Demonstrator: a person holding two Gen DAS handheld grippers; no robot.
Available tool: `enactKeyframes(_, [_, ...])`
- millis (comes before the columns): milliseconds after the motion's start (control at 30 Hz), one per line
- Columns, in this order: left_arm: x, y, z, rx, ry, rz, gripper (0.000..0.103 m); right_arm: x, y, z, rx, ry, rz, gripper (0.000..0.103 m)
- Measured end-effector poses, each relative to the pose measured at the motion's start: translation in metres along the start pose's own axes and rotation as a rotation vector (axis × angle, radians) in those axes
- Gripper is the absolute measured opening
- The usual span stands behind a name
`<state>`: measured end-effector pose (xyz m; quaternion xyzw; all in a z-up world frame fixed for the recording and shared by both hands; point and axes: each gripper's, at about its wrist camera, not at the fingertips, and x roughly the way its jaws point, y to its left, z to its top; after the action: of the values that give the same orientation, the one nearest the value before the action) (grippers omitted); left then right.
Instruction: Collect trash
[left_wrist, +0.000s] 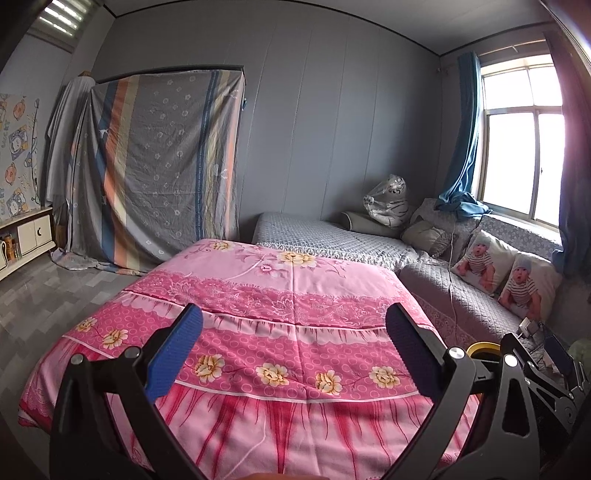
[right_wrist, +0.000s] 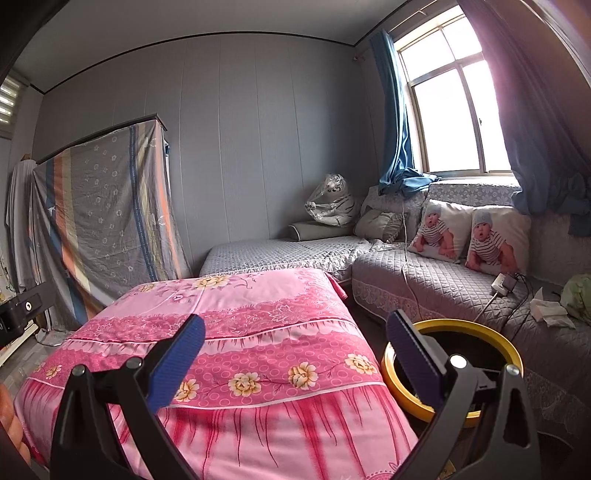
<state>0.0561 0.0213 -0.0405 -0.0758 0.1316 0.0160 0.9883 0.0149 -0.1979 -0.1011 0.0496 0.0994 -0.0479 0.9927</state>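
Note:
A round bin with a yellow rim (right_wrist: 448, 326) stands on the floor between the pink bed and the grey sofa; a sliver of the rim shows in the left wrist view (left_wrist: 482, 347). Crumpled white tissue (right_wrist: 548, 312) lies on the sofa seat at the right, beside a pale green bundle (right_wrist: 578, 293). My left gripper (left_wrist: 295, 350) is open and empty above the pink floral bedcover (left_wrist: 277, 295). My right gripper (right_wrist: 295, 350) is open and empty over the bed's right corner (right_wrist: 240, 332), its right finger in front of the bin.
A grey quilted corner sofa (right_wrist: 424, 280) holds two baby-print pillows (right_wrist: 472, 236), a power strip with cables (right_wrist: 502, 284) and a wrapped plush tiger (right_wrist: 330, 203). A cloth-covered wardrobe (left_wrist: 159, 166) stands at the back left. A window with blue curtains (right_wrist: 450, 122) is at right.

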Motion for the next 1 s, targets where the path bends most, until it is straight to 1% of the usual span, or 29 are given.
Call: enactKeyframes(1000, [0.0053, -0.0029, -0.005, -0.014, 0.03, -0.018, 0.095, 0.0026, 0.0007, -0.0047, 0.002, 0.015, -0.011, 0.095])
